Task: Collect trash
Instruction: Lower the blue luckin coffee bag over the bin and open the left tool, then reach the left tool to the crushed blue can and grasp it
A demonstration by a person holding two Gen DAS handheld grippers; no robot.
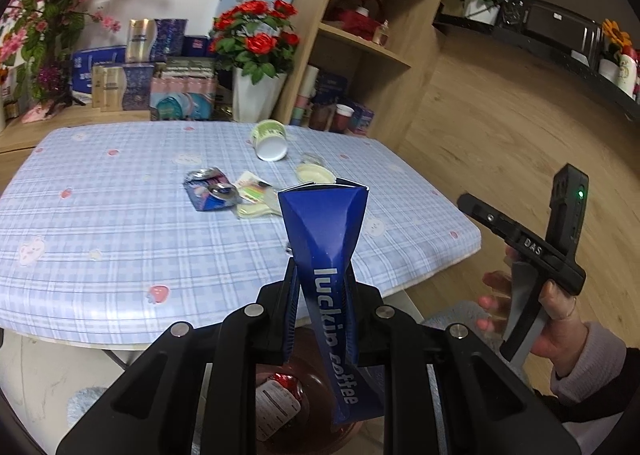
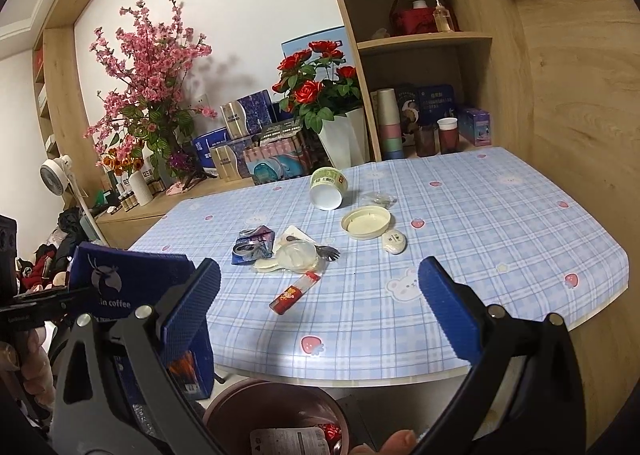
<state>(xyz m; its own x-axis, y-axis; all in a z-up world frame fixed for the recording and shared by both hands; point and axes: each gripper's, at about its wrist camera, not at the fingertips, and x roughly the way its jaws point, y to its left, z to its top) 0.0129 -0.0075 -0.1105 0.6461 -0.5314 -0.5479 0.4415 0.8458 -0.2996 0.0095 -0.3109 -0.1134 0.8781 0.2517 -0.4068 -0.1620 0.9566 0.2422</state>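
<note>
My left gripper (image 1: 320,275) is shut on a blue Luckin coffee paper bag (image 1: 324,223), which stands up between the fingers, above a dark red bin (image 1: 316,407). The bin (image 2: 272,387) sits below the table's near edge with a labelled wrapper (image 2: 286,441) inside. In the right wrist view the bag (image 2: 120,283) is at the left. My right gripper (image 2: 320,303) is open and holds nothing, over the table's near edge. On the table lie a crushed can (image 2: 252,243), a tipped cup (image 2: 328,187), a cream lid (image 2: 366,221), a plastic spoon packet (image 2: 296,255) and a red wrapper (image 2: 294,293).
The table (image 2: 480,215) has a blue checked cloth. Behind it stand a pot of red roses (image 2: 320,95), boxes and pink blossoms (image 2: 148,75). Wooden shelves (image 2: 424,43) with cups rise at the back right. A person's hand (image 1: 560,307) holds the right gripper (image 1: 480,215).
</note>
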